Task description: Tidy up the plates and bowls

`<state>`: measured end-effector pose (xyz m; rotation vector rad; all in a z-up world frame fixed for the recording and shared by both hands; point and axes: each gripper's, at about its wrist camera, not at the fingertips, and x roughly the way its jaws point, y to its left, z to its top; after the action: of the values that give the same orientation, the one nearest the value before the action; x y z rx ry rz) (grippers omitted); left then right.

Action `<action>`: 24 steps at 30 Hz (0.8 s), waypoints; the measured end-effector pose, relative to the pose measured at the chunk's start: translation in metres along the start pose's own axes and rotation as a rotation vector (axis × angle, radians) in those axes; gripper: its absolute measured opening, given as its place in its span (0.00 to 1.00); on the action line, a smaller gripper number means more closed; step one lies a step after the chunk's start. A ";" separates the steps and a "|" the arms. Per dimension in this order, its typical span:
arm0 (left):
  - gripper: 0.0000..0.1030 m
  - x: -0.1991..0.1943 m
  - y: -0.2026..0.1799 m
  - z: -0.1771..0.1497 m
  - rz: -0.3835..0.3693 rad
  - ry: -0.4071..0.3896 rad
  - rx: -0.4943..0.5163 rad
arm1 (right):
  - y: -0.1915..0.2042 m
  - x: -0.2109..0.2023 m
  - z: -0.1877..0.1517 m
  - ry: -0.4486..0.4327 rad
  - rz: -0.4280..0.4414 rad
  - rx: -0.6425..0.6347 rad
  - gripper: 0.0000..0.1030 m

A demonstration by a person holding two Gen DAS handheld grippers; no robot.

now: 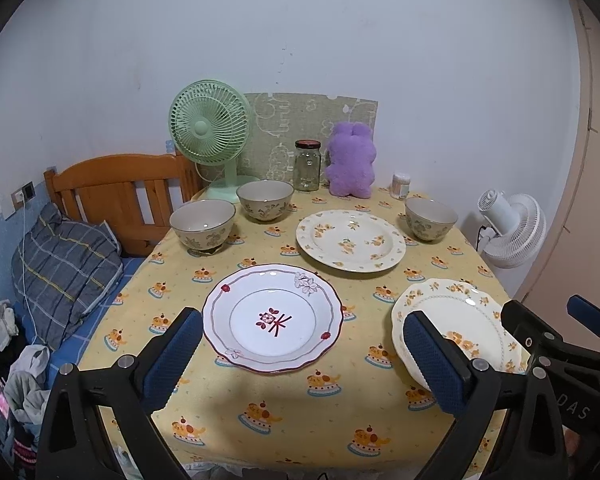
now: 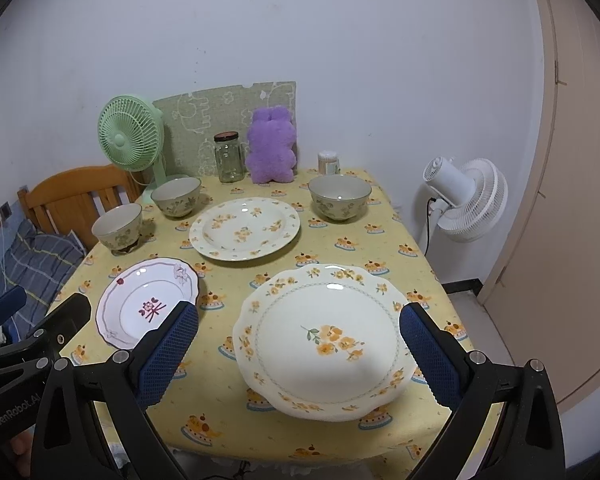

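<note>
Three plates, nearest the scalloped floral plate (image 2: pixel 326 340), and three bowls (image 2: pixel 340 197) on the desk (image 2: pixel 400 256): glazed ceramic, likely rigid, slippery, breakable. Grip at rims. Left hand-held gripper (image 1: pixel 302 360) and right hand-held gripper (image 2: pixel 300 354): both spread wide, empty.

Black hand-held gripper (image 1: pixel 304 356), blue textured pads (image 1: pixel 172 356), silver screws

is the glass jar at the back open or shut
Shut: the glass jar stands upright with its dark lid on, and it looks empty.

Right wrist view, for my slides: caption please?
Open right gripper poised over scalloped floral plate; three bowls beyond.
</note>
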<state>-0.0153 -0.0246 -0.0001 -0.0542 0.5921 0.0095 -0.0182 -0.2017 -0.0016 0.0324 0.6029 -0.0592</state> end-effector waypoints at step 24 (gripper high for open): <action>0.98 -0.008 -0.005 -0.006 0.012 -0.007 0.012 | 0.000 -0.008 -0.001 0.001 0.011 0.004 0.99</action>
<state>-0.0253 -0.0298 -0.0009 -0.0393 0.5851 0.0180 -0.0256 -0.2013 0.0021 0.0399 0.6031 -0.0493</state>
